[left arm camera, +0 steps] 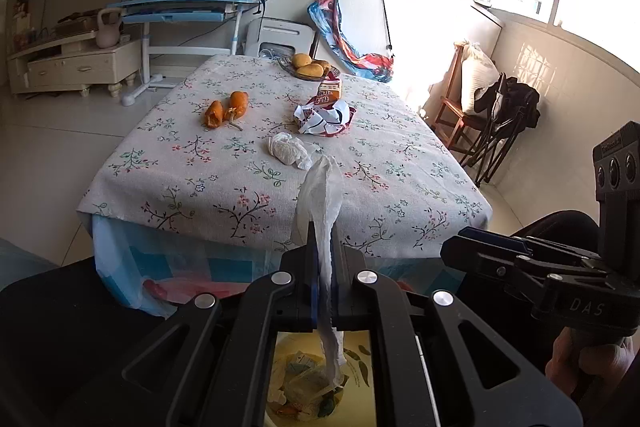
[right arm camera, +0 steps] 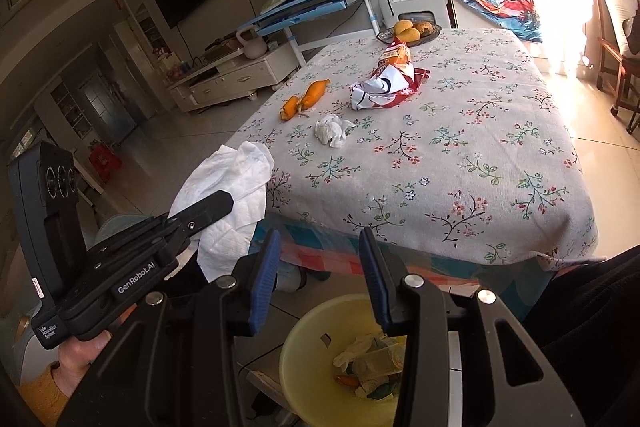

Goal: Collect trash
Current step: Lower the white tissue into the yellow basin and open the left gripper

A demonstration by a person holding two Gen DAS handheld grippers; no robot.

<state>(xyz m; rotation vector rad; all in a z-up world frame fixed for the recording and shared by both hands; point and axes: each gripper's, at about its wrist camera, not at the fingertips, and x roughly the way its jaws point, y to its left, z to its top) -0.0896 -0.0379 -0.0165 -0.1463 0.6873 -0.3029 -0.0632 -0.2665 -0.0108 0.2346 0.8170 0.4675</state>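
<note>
The left gripper (left arm camera: 323, 247) is pinching a white tissue (left arm camera: 322, 195) over the yellow bin (right arm camera: 304, 343); the right gripper (right arm camera: 316, 279) is hanging part-open, empty. Centre, then release.

The counter (right arm camera: 460, 163) wears a flowered cloth. A crumpled tissue (right arm camera: 330, 131) lies near its middle. Just beyond the tissue sit two orange peels (right arm camera: 304, 101) and a crushed snack bag (right arm camera: 384, 87). Farther behind it, a fruit bowl (right arm camera: 412, 31) stands at the far edge.
</note>
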